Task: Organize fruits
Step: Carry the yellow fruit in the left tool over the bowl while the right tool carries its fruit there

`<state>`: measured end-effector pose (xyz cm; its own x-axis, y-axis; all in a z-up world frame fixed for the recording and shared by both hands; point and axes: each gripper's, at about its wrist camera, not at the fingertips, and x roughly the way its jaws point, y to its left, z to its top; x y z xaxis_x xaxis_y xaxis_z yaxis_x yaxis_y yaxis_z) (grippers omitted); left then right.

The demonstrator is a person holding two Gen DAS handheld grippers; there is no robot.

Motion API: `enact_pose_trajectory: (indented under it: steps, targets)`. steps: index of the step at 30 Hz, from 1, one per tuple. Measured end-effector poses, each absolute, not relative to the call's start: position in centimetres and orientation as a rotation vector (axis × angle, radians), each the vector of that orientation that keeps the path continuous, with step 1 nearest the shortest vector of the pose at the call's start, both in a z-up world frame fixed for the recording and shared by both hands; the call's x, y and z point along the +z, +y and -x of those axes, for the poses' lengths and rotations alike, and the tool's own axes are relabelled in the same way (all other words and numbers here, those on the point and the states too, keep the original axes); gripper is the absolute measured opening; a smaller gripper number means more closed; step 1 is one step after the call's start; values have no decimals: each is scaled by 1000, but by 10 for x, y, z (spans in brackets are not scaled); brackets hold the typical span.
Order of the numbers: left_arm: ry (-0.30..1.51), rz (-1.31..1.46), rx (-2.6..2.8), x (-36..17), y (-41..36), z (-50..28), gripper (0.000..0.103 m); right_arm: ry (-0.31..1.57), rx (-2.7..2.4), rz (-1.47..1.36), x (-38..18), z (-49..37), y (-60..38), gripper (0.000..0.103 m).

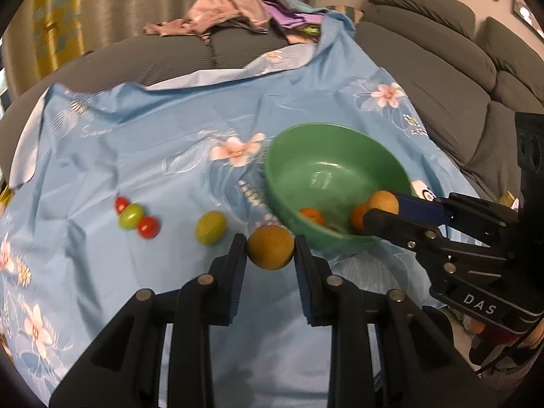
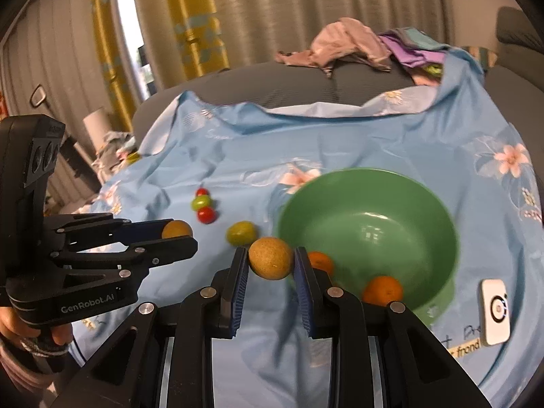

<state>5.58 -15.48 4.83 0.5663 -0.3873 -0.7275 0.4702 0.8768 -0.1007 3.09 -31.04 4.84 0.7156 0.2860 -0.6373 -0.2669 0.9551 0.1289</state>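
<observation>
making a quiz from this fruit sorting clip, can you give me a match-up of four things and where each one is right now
Things:
1. green bowl
2. oranges
3. red tomatoes
4. brown round fruit

Places:
A. clamped in the right gripper
B. on the blue floral cloth, either side of a small green fruit
C. inside the bowl
D. standing on the cloth, right of the loose fruit

Pairs: 1-D, 2-C, 3-B, 4-A

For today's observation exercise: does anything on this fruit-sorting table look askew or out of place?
The blue floral cloth lies rumpled, its far edge folded back. A white device sits beside the green bowl, unrelated to fruit. Nothing looks spilled or damaged.
</observation>
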Motion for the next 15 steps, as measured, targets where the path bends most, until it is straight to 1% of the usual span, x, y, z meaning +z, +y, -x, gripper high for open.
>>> enact_pose_trajectory:
  steps: [15]
  targets:
    - [840,-197,-579,42,-212,-89,28,717,192,-113,36,-44,-369,29]
